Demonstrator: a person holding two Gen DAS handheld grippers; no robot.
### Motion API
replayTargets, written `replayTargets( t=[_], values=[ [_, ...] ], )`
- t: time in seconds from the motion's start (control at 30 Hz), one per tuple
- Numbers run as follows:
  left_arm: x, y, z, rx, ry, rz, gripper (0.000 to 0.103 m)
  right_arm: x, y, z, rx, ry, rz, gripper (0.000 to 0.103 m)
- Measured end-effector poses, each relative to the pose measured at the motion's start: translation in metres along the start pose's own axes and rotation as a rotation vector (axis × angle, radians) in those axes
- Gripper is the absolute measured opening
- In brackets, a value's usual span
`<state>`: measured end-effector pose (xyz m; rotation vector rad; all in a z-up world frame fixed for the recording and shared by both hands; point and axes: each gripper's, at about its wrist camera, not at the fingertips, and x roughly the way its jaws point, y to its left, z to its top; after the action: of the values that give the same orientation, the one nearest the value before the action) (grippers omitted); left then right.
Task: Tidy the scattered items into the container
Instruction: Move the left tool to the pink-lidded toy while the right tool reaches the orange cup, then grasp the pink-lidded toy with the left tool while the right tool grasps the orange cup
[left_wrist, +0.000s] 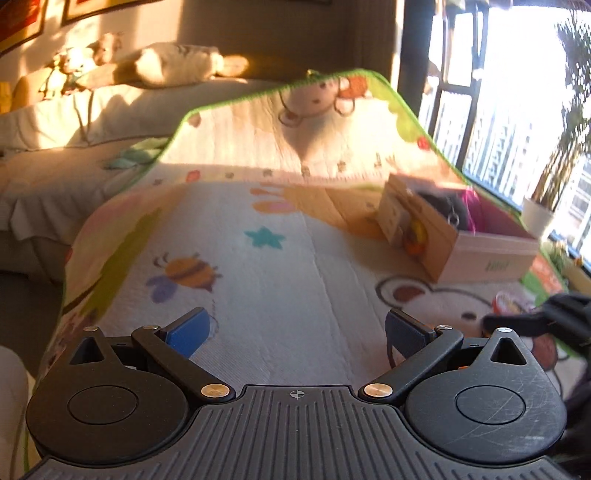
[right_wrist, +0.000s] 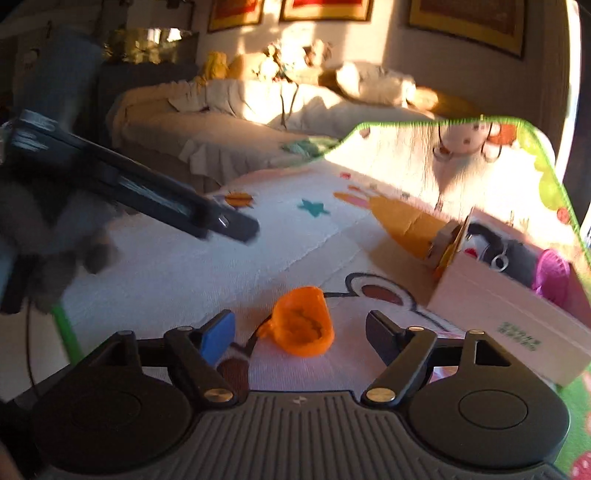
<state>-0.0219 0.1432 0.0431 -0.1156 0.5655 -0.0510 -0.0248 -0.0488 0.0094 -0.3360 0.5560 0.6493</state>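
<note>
Left wrist view: the left hand-held gripper (left_wrist: 295, 332) hangs over a play mat (left_wrist: 280, 266) with cartoon pictures. Its two blue pads stand wide apart. Nothing is between them.
Right wrist view: the right hand-held gripper (right_wrist: 301, 338) hangs low over the same mat. Its jaws are apart. An orange toy cup (right_wrist: 304, 325) sits between the pads. The pads do not touch it.
Orange toy cup: it lies on its side on the mat, with its open mouth facing the camera. It is near the box, but not in it.
Box: a cardboard box (left_wrist: 480, 254) stands on the mat, to the right in both views. Its flaps are open. It has small green print on the side.
In the box: a dark soft thing with a metal ring (right_wrist: 498, 262) on it and a pink thing (right_wrist: 552, 277) next to it. I cannot tell what they are.
Other gripper: in the right wrist view the left hand-held gripper shows as a dark bar on the left, above the mat and well apart from the cup.
Mat pictures: a bee (left_wrist: 188, 273), a teal star (left_wrist: 264, 238) and a bear face.
Behind the mat: a bed (right_wrist: 221, 122) with pillows and soft toys in the sun.
Window: bright, on the right, with a potted plant (left_wrist: 539, 218) by it.
</note>
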Motion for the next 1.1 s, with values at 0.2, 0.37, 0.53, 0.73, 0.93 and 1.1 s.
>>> replayTargets(
  t=[0.2,0.37,0.53,0.73,0.93,1.1],
  values=[
    [-0.004,0.010,0.002,-0.078,-0.028,-0.024,0.103,0.015,0.001,0.002,0.007,0.057,0.040,0.051],
    [0.002,-0.006,0.001,-0.066,-0.002,-0.071,0.103,-0.026,-0.014,-0.011,0.016,-0.025,0.042,0.051],
    [0.018,-0.053,-0.007,0.040,0.050,-0.179,0.103,-0.067,-0.055,-0.034,0.118,-0.047,-0.060,0.052],
    [0.041,-0.129,-0.017,0.229,0.079,-0.290,0.103,-0.090,-0.098,-0.075,0.248,0.015,-0.281,0.052],
    [0.057,-0.184,-0.017,0.353,0.054,-0.336,0.103,-0.088,-0.113,-0.088,0.290,0.009,-0.316,0.052],
    [0.066,-0.186,-0.015,0.318,0.065,-0.321,0.103,-0.084,-0.113,-0.093,0.276,0.002,-0.309,0.052]
  ],
)
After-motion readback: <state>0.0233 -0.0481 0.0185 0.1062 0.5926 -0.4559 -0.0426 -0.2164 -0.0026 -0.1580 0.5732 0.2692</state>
